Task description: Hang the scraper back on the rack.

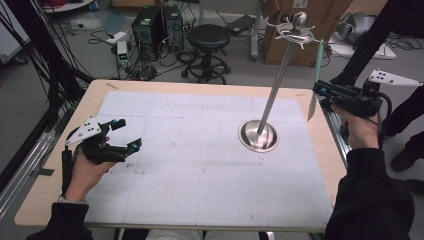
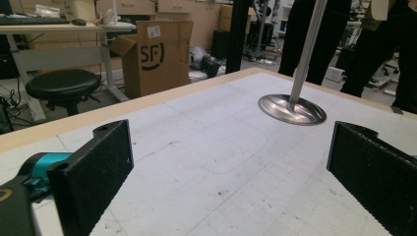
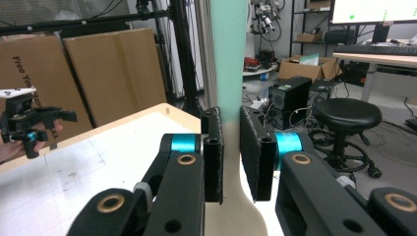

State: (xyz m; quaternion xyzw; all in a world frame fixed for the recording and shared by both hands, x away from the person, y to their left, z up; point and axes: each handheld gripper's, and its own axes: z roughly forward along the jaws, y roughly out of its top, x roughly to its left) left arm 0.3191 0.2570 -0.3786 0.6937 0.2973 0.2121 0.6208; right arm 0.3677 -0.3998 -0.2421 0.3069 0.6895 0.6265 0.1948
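A metal utensil stand (image 1: 258, 136) with a round base and a leaning pole (image 1: 277, 85), topped by hooks (image 1: 295, 32), is on the right half of the white gridded mat (image 1: 190, 150). Past the table's right edge, my right gripper (image 1: 316, 90) is shut on a long utensil (image 1: 317, 65), held upright beside the stand's top. The utensil has a mint-green handle (image 3: 228, 59) and a pale lower end (image 3: 236, 211), with the pads (image 3: 214, 157) pressed on both sides. My left gripper (image 1: 131, 133) rests open at the mat's left, with nothing between its fingers (image 2: 93, 167).
Beyond the far table edge are a black stool (image 1: 208, 37), computer towers (image 1: 150, 25) and cardboard boxes (image 1: 325, 15). A person's legs (image 1: 410, 145) stand to the right of the table. A black frame post (image 1: 365, 45) rises behind my right hand.
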